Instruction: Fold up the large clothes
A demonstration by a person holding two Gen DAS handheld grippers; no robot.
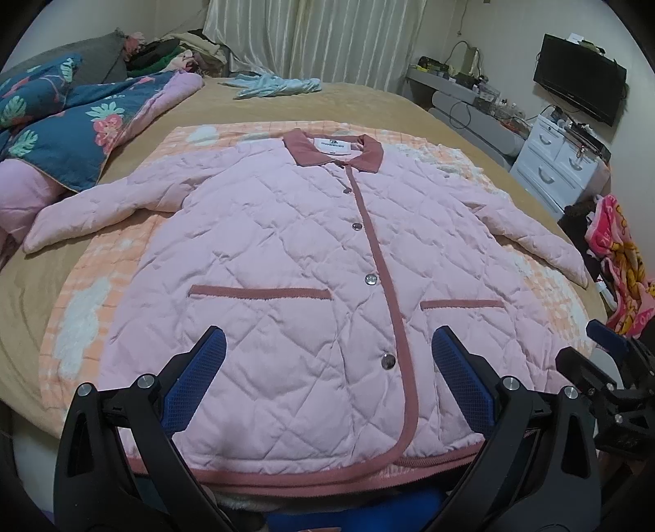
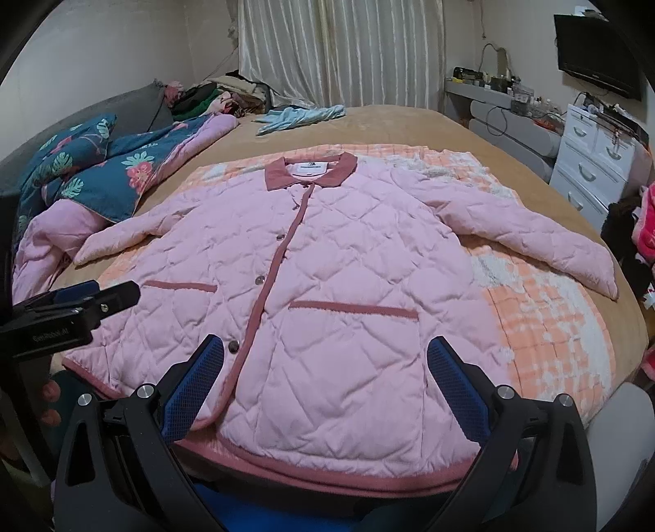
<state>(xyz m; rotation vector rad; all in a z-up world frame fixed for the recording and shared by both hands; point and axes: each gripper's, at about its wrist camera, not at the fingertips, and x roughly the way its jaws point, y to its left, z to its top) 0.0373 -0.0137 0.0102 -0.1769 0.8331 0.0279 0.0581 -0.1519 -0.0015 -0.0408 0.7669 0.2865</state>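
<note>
The pink quilted jacket [image 1: 286, 262] lies flat and face up on an orange-and-white checked blanket [image 1: 82, 323], which is spread over the tan bed [image 1: 327, 102]. The front is buttoned, the rose collar [image 1: 327, 149] points toward the curtain [image 1: 319, 37], and both sleeves extend outward to the sides. Two rose-trimmed pockets [image 1: 260, 292] sit on the front panels; their contents cannot be seen.

The left gripper [image 1: 327, 360] hovers over the hem, with its jaws spread wide and holding nothing. The right gripper [image 2: 325, 364] hovers over the hem beside it, jaws likewise spread wide and empty. Each gripper appears at the edge of the other's view.

A blue floral quilt [image 1: 61, 118] is bunched at the left side of the bed, and a light blue garment [image 1: 278, 86] lies near the far end. To the right stands a white drawer unit [image 1: 556, 163] (drawers shut, contents not visible) with small items on top. A black monitor [image 1: 579, 77] hangs on the wall above it. A pink patterned cloth [image 1: 622, 266] lies off the right edge of the bed
</note>
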